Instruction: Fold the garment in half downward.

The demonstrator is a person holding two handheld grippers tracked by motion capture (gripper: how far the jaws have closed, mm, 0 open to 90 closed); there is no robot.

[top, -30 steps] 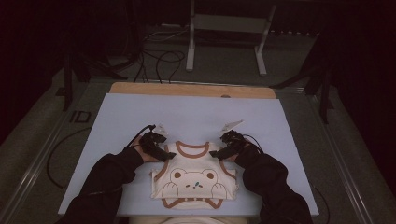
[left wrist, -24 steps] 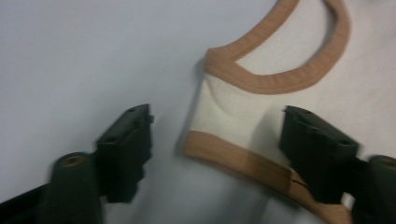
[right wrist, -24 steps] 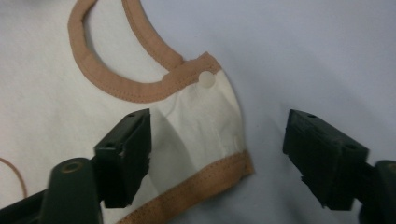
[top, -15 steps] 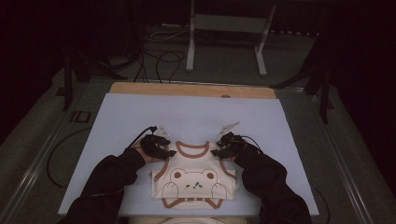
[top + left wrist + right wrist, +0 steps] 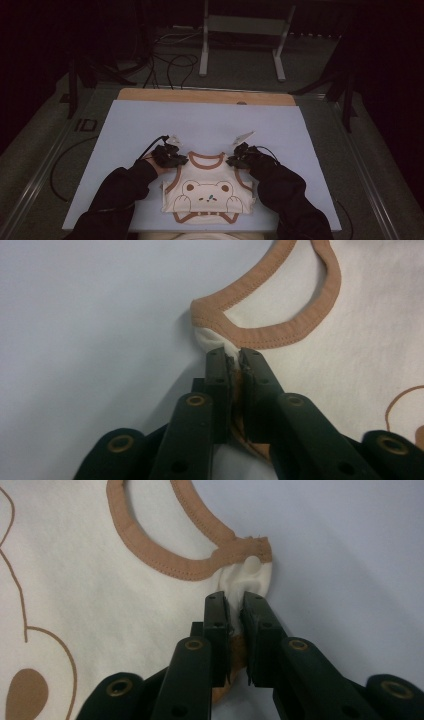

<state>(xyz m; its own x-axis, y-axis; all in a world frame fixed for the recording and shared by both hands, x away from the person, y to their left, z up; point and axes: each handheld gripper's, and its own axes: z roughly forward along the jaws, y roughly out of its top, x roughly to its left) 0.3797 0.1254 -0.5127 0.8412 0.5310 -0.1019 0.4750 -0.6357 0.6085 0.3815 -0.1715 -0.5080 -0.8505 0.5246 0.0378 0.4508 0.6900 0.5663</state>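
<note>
Far half of bench [image 5: 210, 120]: bare, free to pass.
Left and right of vest [image 5: 207, 192]: bare bench surface.
Obstacle: vest near the front edge, between both sleeves.

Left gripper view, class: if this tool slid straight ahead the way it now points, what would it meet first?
The left tool, shut on the vest's shoulder, would probably first meet the brown neckline trim just ahead; depth is hard to judge.
</note>
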